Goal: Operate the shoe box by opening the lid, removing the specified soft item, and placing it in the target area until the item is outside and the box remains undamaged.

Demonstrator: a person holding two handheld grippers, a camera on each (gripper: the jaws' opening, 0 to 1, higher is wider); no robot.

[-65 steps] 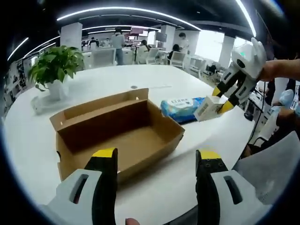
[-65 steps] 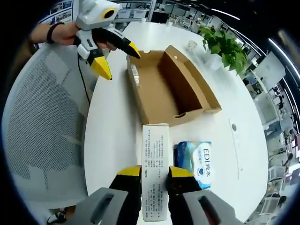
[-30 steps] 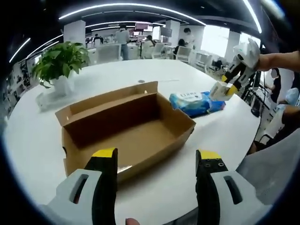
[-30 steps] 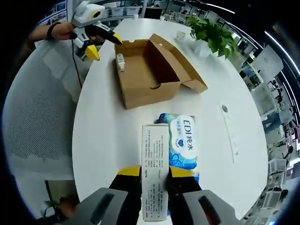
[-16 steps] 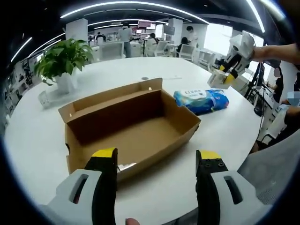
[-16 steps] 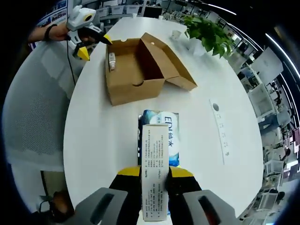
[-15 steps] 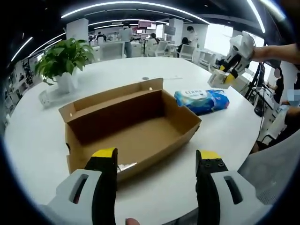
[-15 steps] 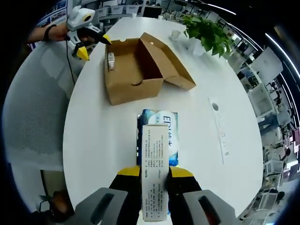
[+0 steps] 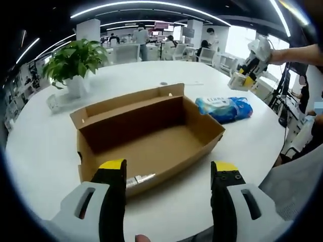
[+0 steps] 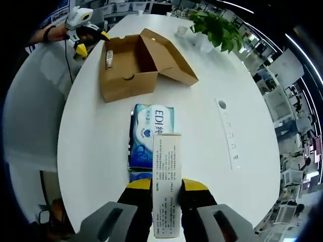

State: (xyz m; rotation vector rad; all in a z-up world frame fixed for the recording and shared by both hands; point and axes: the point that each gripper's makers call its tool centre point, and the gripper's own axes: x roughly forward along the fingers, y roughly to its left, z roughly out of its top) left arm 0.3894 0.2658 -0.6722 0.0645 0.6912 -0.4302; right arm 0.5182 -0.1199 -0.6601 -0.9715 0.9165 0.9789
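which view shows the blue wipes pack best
The right gripper view: the blue wipes pack lies flat, label facing the camera, partly overlapped by the white carton held there. The left gripper view shows it small and edge-on beside the shoe box.

The shoe box (image 9: 146, 141) stands open on the worktop (image 9: 35, 151), its lid (image 10: 171, 60) folded out flat on the far side. In the left gripper view, the tissue pack (image 9: 224, 108) lies on the worktop to the right of the box, apart from it, and a potted plant (image 9: 75, 63) stands far left. The right hand-held gripper (image 10: 166, 189) holds a small carton (image 10: 166, 181) above the pack's near end, while the left hand-held gripper (image 9: 169, 174) hangs at the box's near wall. A small item (image 10: 107, 59) lies inside the box.
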